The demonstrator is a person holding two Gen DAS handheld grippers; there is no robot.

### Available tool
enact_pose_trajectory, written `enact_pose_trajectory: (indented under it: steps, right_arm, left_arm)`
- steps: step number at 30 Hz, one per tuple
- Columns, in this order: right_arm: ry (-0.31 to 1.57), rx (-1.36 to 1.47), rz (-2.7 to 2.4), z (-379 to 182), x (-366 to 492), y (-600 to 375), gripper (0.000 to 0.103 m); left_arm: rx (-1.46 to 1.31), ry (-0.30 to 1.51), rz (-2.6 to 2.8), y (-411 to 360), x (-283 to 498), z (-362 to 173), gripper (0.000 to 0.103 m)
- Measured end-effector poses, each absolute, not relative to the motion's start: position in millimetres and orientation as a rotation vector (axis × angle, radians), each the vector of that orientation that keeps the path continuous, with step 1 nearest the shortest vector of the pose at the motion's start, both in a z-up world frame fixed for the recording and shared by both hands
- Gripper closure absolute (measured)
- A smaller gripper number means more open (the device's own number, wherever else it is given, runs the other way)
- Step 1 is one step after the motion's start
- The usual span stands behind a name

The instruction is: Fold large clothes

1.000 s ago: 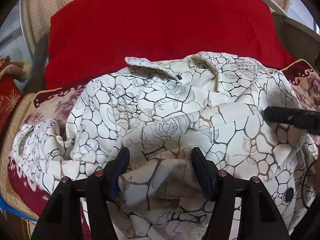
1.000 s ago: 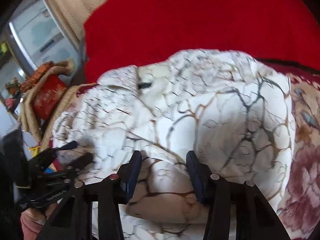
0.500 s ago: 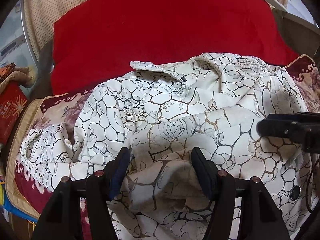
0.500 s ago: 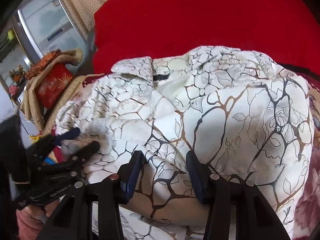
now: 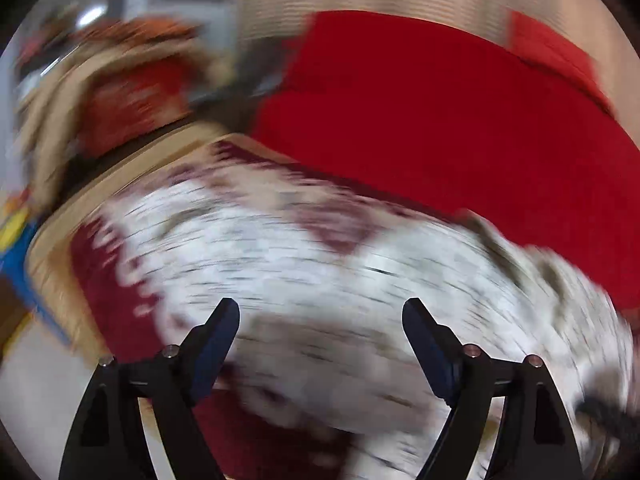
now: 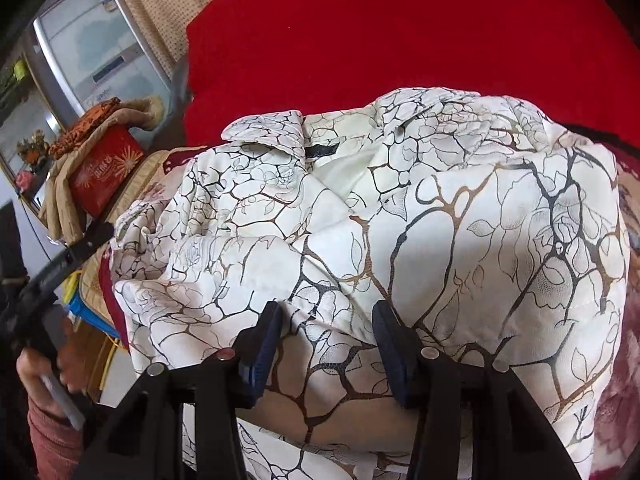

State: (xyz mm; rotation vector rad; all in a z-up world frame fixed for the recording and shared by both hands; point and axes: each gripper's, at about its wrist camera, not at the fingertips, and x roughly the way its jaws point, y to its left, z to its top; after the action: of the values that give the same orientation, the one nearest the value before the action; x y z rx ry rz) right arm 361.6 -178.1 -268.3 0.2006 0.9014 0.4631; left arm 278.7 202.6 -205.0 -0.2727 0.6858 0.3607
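While its jaws had just been opening with nothing between them, the left gripper [image 5: 320, 336] hovered wide apart over the blurred white crackle-patterned padded jacket [image 6: 400, 220]. The right gripper [image 6: 328, 340] pinched a fold of that jacket, which lay heaped on a maroon floral blanket [image 5: 112, 292] before a red cushion [image 6: 400, 28].

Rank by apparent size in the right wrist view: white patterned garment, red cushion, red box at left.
1. white patterned garment, though nearness to the camera inflates it
2. red cushion, close in area, cropped by the frame
3. red box, far smaller
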Motion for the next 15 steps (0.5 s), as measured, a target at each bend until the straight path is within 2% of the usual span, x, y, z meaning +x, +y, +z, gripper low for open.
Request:
enact_pose_trajectory:
  steps: [7, 11, 15]
  right_arm:
    - [0.906, 0.209, 0.47, -267.2, 361.3, -179.9, 0.051]
    - [0.904, 0.202, 0.469, -267.8, 362.0, -177.9, 0.049]
    - [0.904, 0.2, 0.472, -267.5, 361.5, -177.9, 0.049]
  left_arm:
    - [-0.669, 0.825, 0.543, 322.9, 272.6, -253.6, 0.019]
    - [-0.902, 0.81, 0.522, 358.8, 264.1, -279.3, 0.019]
    - [-0.952, 0.753, 0.482, 377.6, 270.7, -284.3, 0.019]
